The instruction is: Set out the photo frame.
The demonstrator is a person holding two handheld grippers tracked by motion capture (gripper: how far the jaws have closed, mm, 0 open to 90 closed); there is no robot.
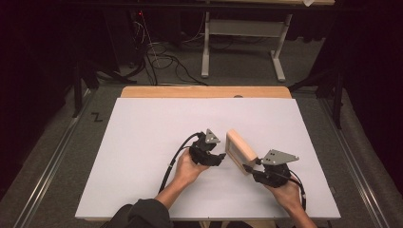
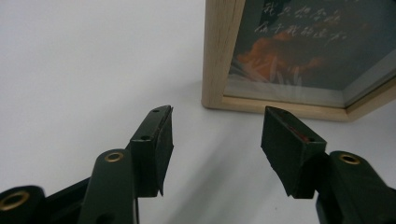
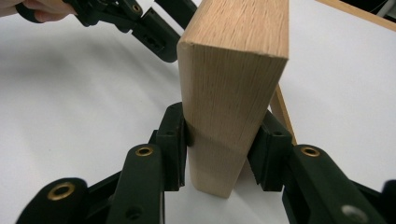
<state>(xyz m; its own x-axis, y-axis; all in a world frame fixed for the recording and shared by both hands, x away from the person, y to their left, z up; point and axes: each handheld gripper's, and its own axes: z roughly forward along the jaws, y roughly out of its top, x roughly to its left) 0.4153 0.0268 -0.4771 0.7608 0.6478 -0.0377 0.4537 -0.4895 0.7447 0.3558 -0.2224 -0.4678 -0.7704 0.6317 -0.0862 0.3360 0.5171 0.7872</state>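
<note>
Two grippers work at a white tabletop [image 1: 142, 156], one in each of the person's hands. The right gripper [image 1: 251, 169] pinches a wooden picture frame [image 1: 240, 149] by its edge: in the right gripper view, the two black pads press against the opposite faces of the frame [image 3: 229, 93], low on its thick side, and the frame stands upright between them with its bottom on the tabletop [image 3: 70, 93]. In the high view the frame stands near the middle of the tabletop, slightly right of centre, set at an angle, with its glazed face turned toward the left gripper [image 1: 219, 159].

The left gripper hovers just beside the frame with its jaws spread and nothing between them. In the left gripper view, the gripper [image 2: 215, 135] points at the frame's lower corner [image 2: 219, 60], and the fingertips [image 2: 159, 135] stand apart from the wood. Behind the glass, a dark picture with an orange patch and pale handwritten lines shows.
</note>
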